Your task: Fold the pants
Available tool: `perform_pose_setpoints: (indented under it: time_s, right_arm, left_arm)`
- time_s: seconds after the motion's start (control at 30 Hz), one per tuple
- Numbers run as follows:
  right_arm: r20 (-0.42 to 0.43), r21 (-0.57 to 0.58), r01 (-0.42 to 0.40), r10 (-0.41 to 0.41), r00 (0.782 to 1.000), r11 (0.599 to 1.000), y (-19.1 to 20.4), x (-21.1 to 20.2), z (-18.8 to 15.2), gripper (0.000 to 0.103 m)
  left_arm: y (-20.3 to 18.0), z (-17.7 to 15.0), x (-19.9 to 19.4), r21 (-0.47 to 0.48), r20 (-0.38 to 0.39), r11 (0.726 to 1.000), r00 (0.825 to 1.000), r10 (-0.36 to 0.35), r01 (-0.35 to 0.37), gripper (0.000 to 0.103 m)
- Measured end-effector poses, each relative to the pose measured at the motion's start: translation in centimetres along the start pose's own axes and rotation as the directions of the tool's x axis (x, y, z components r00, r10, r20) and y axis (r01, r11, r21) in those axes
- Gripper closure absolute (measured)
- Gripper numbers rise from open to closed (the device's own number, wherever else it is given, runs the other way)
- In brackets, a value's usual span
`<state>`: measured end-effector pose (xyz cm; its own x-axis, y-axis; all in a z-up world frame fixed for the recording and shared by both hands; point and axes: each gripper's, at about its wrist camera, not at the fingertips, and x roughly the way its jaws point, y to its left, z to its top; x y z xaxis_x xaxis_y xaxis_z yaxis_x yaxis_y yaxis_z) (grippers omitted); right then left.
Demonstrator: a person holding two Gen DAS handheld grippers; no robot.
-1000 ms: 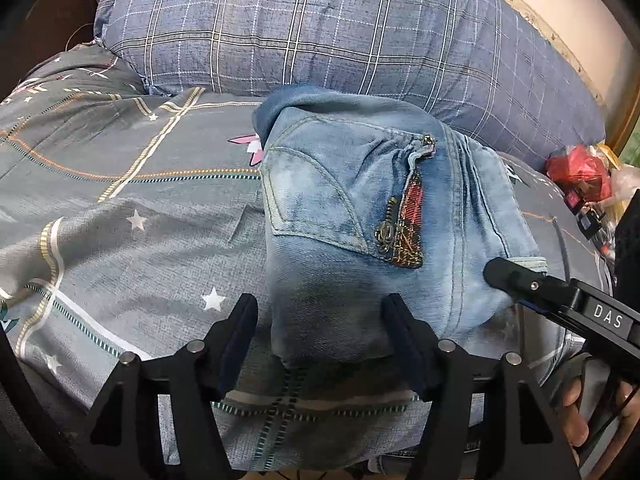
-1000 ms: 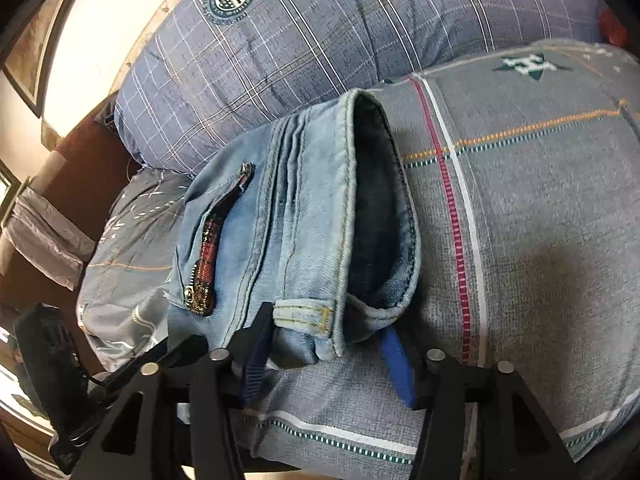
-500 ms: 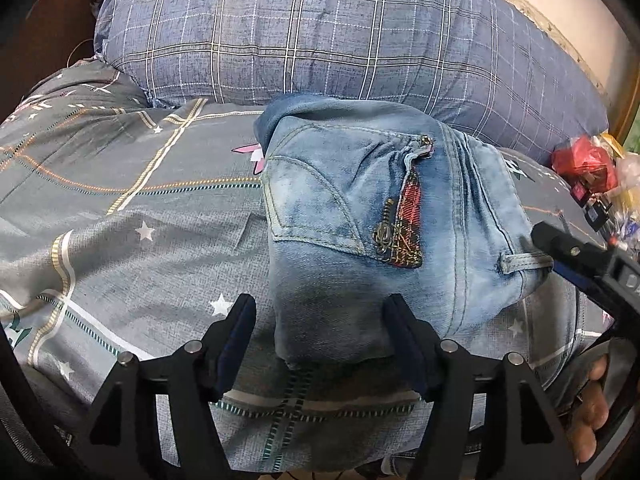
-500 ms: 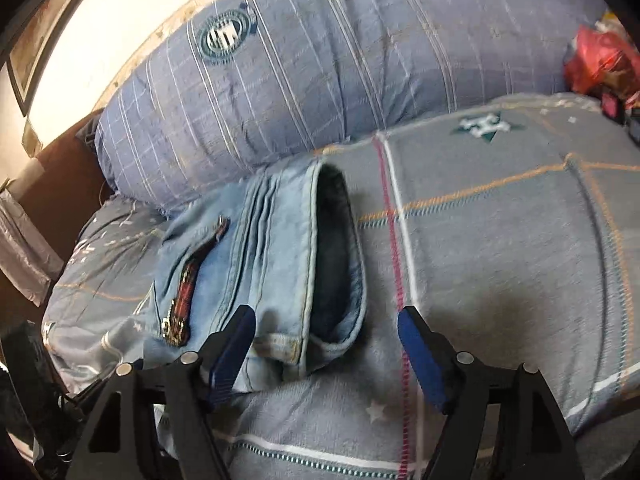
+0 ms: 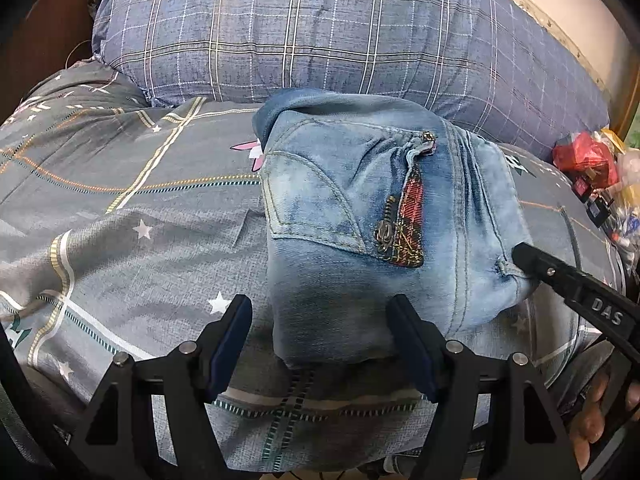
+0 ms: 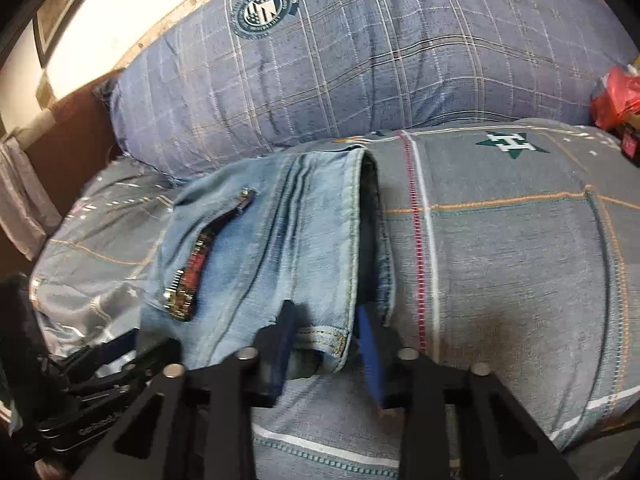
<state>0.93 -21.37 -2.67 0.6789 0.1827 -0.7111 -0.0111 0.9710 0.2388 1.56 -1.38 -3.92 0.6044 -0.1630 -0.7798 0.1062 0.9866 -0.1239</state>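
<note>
Closing on the folded jeans [image 6: 280, 248] waistband, the right tool [image 6: 326, 344] reads "DAS"; left tool [image 5: 320, 340] gapes wide.

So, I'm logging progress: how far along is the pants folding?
Mostly done: the jeans lie as a compact folded bundle on the bedspread. In hand: the right gripper is closing on the waistband corner, denim between its fingers; the left gripper is open around the near edge. Left: perhaps a final tidy and release.
</note>
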Motion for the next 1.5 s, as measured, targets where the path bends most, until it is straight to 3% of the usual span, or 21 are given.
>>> perform_pose_setpoints:
  time_s: [0.13,0.27,0.57,0.7,0.83,1.5]
  right_arm:
    - [-0.060,0.001,0.042,-0.042,0.997,0.999,-0.3,1.1,-0.3,0.078]
    - [-0.063,-0.004,0.055,-0.055,0.996,0.998,-0.1,1.1,-0.3,0.078]
    - [-0.063,0.066,0.027,-0.023,0.998,0.997,-1.3,0.7,-0.2,0.064]
    - [-0.064,0.097,0.046,-0.040,0.997,0.994,-2.0,0.6,-0.1,0.040]
    - [-0.062,0.147,-0.001,0.011,0.998,0.989,-2.8,0.5,0.1,0.040]
    - [-0.070,0.135,0.012,-0.003,0.998,0.991,-2.9,0.8,0.6,0.034]
  left_arm:
    - [-0.1,0.0,0.1,0.011,-0.002,1.000,1.000,-0.001,0.001,0.031]
    - [-0.1,-0.1,0.1,0.016,-0.001,1.000,1.000,0.004,-0.004,0.029]
    - [-0.2,-0.1,-0.2,0.029,0.005,0.999,1.000,0.016,-0.016,0.028]
    - [-0.4,-0.2,-0.2,0.031,0.003,0.999,1.000,0.016,-0.016,0.028]
    - [-0.5,-0.1,-0.2,0.032,0.002,0.999,1.000,0.015,-0.015,0.028]
    - [-0.5,-0.1,-0.2,0.035,-0.001,0.999,1.000,0.013,-0.013,0.028]
